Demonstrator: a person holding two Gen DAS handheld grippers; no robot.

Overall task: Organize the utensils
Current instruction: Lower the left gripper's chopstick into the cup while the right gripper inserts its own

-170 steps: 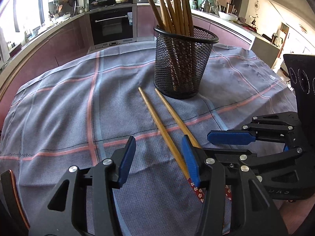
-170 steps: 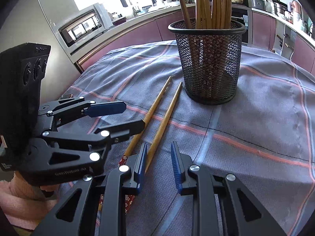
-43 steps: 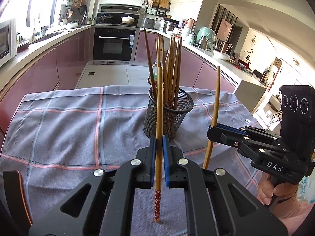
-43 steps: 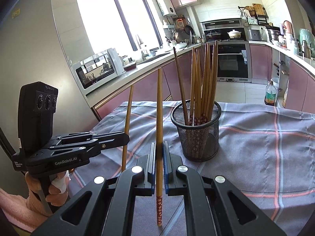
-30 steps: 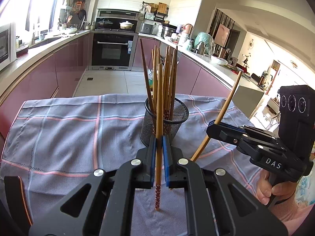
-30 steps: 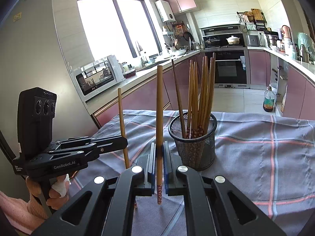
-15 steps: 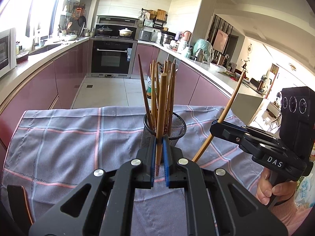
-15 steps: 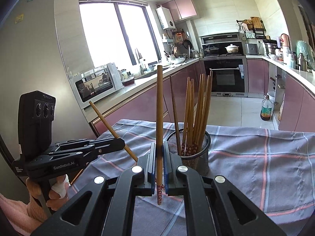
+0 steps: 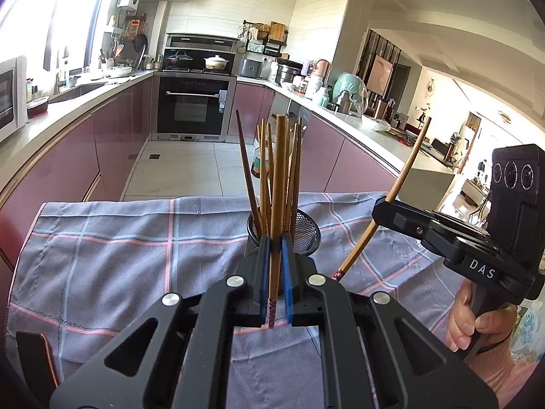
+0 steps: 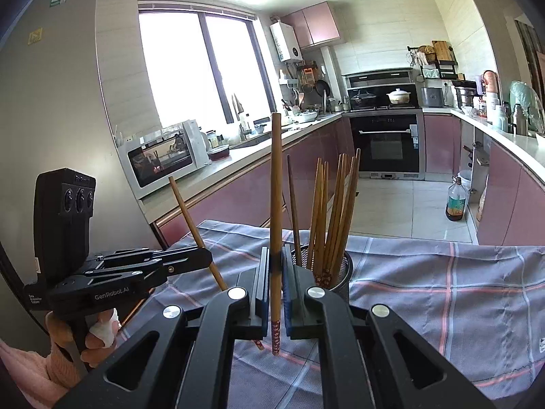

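Between the blue pads of the left claw (image 9: 275,283) one chopstick (image 9: 278,184) is clamped upright, patterned end down; the right claw (image 10: 275,293) is clenched on a second chopstick (image 10: 276,204), likewise near vertical in its own view. Just beyond both claws the mesh cup (image 9: 308,231) stands on the cloth-covered surface (image 9: 102,238), its mouth below the held tips. Neither hand is clearly nearer. Two chopsticks are held; roughly eight, hard to separate, are counted in the single cup.

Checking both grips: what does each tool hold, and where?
Each holds one wooden chopstick near its patterned lower end: left tool, chopstick; right tool, chopstick.
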